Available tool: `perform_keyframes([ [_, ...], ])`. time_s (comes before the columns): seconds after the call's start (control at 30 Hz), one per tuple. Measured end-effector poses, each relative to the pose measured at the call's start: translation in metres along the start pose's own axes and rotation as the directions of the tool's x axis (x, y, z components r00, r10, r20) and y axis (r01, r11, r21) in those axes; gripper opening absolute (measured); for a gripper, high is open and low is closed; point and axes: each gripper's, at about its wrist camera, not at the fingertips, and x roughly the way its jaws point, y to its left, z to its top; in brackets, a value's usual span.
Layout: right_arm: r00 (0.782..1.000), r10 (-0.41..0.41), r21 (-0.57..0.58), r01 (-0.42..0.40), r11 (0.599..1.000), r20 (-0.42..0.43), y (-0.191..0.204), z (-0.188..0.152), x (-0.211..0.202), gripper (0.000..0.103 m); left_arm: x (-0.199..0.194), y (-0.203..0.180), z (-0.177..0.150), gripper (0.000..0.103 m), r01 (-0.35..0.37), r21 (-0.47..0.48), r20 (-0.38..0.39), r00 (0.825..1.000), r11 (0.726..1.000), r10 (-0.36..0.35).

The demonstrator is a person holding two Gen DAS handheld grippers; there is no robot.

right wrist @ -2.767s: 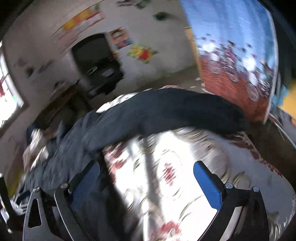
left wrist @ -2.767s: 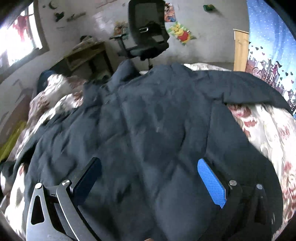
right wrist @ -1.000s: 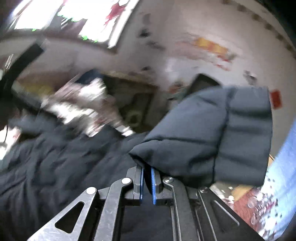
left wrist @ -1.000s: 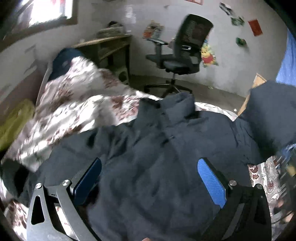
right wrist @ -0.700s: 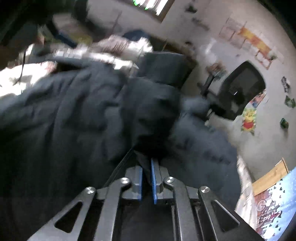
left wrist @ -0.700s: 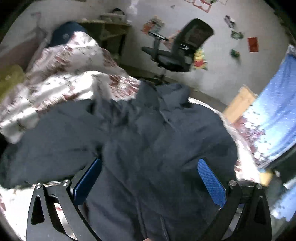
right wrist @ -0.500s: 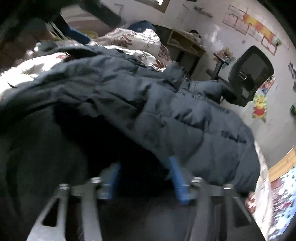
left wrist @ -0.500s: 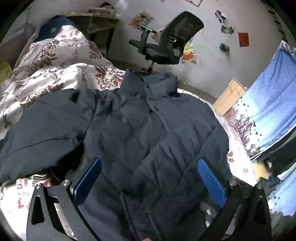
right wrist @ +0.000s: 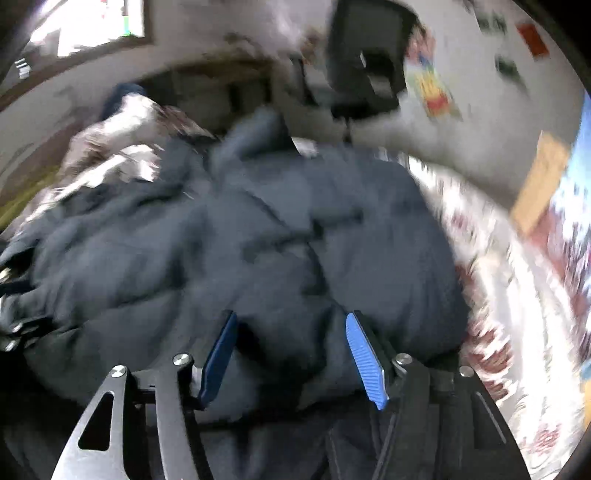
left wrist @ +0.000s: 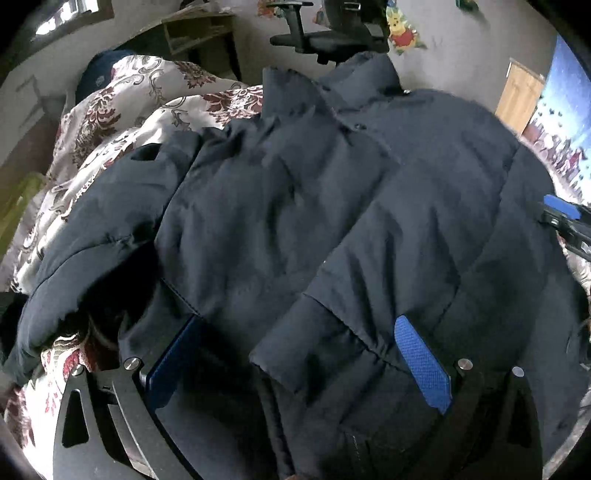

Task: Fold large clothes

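A dark navy padded jacket (left wrist: 303,206) lies spread on the flowered bedspread (left wrist: 122,107), collar toward the far wall. Its right sleeve (left wrist: 354,295) is folded across the chest, cuff near the middle. The left sleeve (left wrist: 92,229) lies out to the left. My left gripper (left wrist: 295,354) is open just above the jacket's lower part, holding nothing. My right gripper (right wrist: 291,354) is open over the jacket (right wrist: 258,251), empty; its blue tip also shows in the left wrist view (left wrist: 561,212) at the jacket's right edge. The right wrist view is blurred.
A black office chair (left wrist: 332,29) stands beyond the bed's far end, next to a wooden shelf unit (left wrist: 199,37). A blue patterned curtain (left wrist: 565,96) and a wooden board (left wrist: 519,94) are at the right. Bedspread shows right of the jacket (right wrist: 517,302).
My right gripper carried the right sleeve across the jacket, let it go and opened. The sleeve now lies folded over the chest. My left gripper stayed open.
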Motion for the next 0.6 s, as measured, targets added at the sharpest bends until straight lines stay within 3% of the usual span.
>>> perform_keyframes([
  [0.1, 0.996, 0.054, 0.09, -0.047, 0.995, -0.073, -0.012, -0.006, 0.032, 0.059, 0.009, 0.003, -0.002, 0.102, -0.001, -0.014, -0.007, 1.0, 1.0, 0.0],
  [0.23, 0.998, 0.052, 0.104, -0.05, 0.993, -0.018, -0.003, -0.003, 0.018, 0.06, -0.011, 0.016, -0.003, 0.102, 0.04, -0.073, 0.048, 0.998, 0.997, -0.036],
  [0.37, 0.991, 0.109, -0.046, -0.105, 0.993, 0.077, 0.046, 0.011, -0.01, 0.078, -0.051, 0.056, -0.009, 0.102, 0.099, -0.205, 0.163, 0.984, 0.974, -0.065],
  [0.53, 0.973, 0.218, -0.181, -0.2, 0.963, 0.08, 0.119, 0.032, -0.013, 0.08, -0.094, 0.131, -0.025, 0.102, 0.037, -0.431, 0.23, 0.971, 0.901, 0.07],
  [0.6, 0.965, 0.253, -0.208, -0.234, 0.95, 0.07, 0.146, 0.039, -0.006, 0.08, -0.11, 0.168, -0.039, 0.102, -0.008, -0.53, 0.229, 0.962, 0.848, 0.152],
])
